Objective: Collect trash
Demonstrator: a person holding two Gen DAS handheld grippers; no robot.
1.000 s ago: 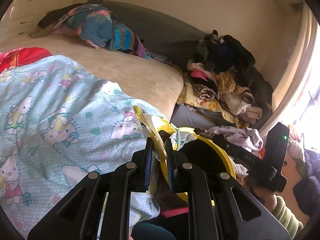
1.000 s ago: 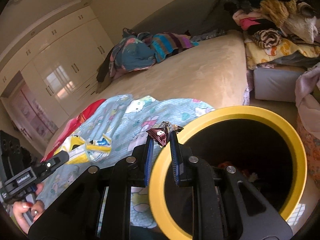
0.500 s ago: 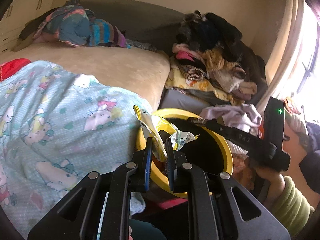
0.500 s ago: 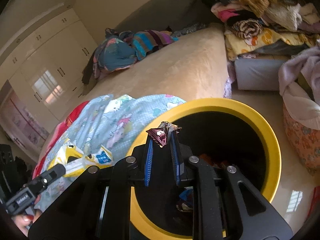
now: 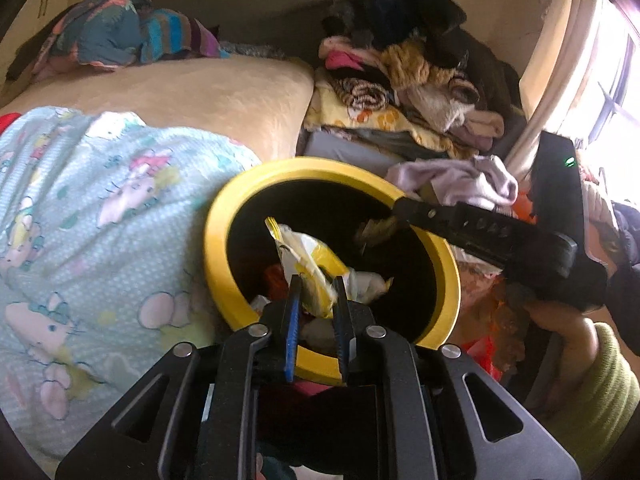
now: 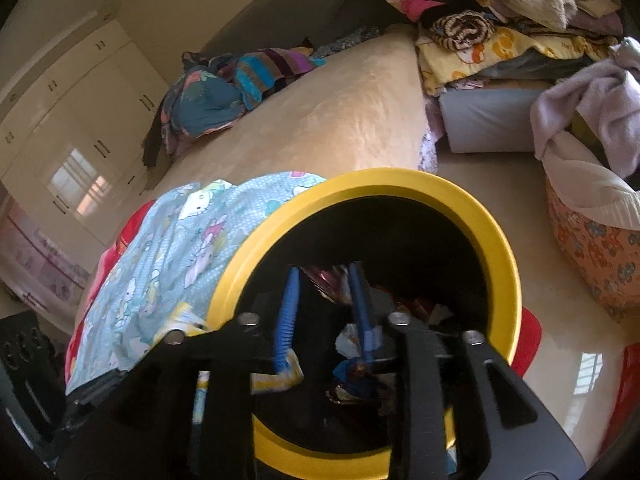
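Trash is what I am handling with both grippers, and both pieces are hanging over the open mouth of the yellow-rimmed bin [image 5: 224,216], which is standing on the floor against the side of the bed [image 5: 192,88].

Starting at the left of the left wrist view, the light blue cartoon blanket [image 5: 80,208] is draping off the bed and touching the bin's rim. Next to it, my left gripper [image 5: 316,300] is pointing down into the bin with a yellow and white wrapper [image 5: 308,256] between its blue pads; its jaws are beginning to part, yet the wrapper is standing up from between them and looks pinched on both sides. More scraps are lying at the bottom of the bin.

Further right, my right gripper [image 6: 325,292] is reaching in over the far rim. Its jaws are spreading apart, and the small dark red wrapper [image 6: 328,280] is sitting blurred against the right pad, clear of the left one, so I am no longer clamping it.

On the right, a pile of clothes [image 5: 420,68] is heaped beyond the bin, and a green sleeve [image 5: 600,392] is showing at the edge.
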